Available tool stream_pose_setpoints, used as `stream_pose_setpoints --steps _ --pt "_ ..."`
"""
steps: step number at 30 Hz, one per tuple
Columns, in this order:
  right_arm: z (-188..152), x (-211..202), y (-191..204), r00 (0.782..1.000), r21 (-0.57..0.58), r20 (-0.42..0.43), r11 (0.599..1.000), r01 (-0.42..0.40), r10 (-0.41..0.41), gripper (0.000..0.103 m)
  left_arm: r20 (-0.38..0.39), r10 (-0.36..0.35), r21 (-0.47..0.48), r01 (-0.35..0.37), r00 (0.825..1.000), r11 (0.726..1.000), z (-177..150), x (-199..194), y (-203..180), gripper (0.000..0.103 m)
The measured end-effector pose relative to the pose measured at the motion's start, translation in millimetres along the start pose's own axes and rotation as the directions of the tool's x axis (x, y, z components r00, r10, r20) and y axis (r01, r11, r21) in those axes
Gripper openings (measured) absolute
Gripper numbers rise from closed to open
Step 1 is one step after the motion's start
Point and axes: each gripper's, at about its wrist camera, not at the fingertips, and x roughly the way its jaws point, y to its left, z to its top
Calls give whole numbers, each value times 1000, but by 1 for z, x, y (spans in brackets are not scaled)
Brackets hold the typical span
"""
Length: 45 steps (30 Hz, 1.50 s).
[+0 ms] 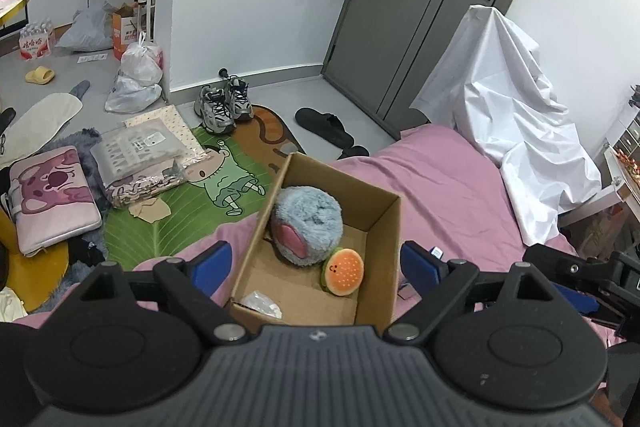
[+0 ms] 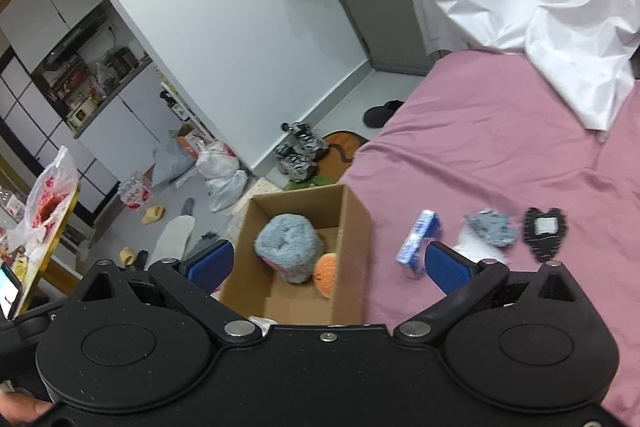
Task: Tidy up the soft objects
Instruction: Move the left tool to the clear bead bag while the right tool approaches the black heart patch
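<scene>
An open cardboard box [image 1: 380,235] stands at the edge of the pink bed [image 1: 452,187]. Inside lie a fluffy blue plush [image 1: 308,223] with a pink patch, a small burger plush [image 1: 343,271] and a clear plastic wrapper [image 1: 262,304]. My left gripper [image 1: 316,263] is open and empty, hovering over the box. The box [image 2: 352,247], blue plush [image 2: 288,241] and burger plush [image 2: 326,273] also show in the right wrist view. My right gripper [image 2: 330,261] is open and empty above the box. Right of the box on the bed lie a blue-white packet [image 2: 418,241], a grey-blue fuzzy item [image 2: 490,229] and a black flat piece [image 2: 546,233].
A white sheet [image 1: 516,131] covers something at the bed's far side. The floor to the left holds a green cartoon mat [image 1: 200,203], sneakers [image 1: 224,105], black slippers [image 1: 324,127], plastic bags [image 1: 136,75] and a pink case [image 1: 52,199]. A grey door [image 1: 420,19] stands ahead.
</scene>
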Motion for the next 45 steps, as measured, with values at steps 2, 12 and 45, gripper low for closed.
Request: stream_pose_setpoints --steps 2,12,45 --pt "-1 -5 -4 1000 -11 9 1000 16 -16 103 0 0 7 0 1000 1000 -2 -3 -5 90" --pt "0 -22 -29 998 11 43 999 45 -46 103 -1 -6 49 6 1000 999 -14 -9 -36 90" --pt "3 -29 -153 996 303 70 953 28 -51 103 -88 -64 113 74 994 991 -53 55 -131 90"
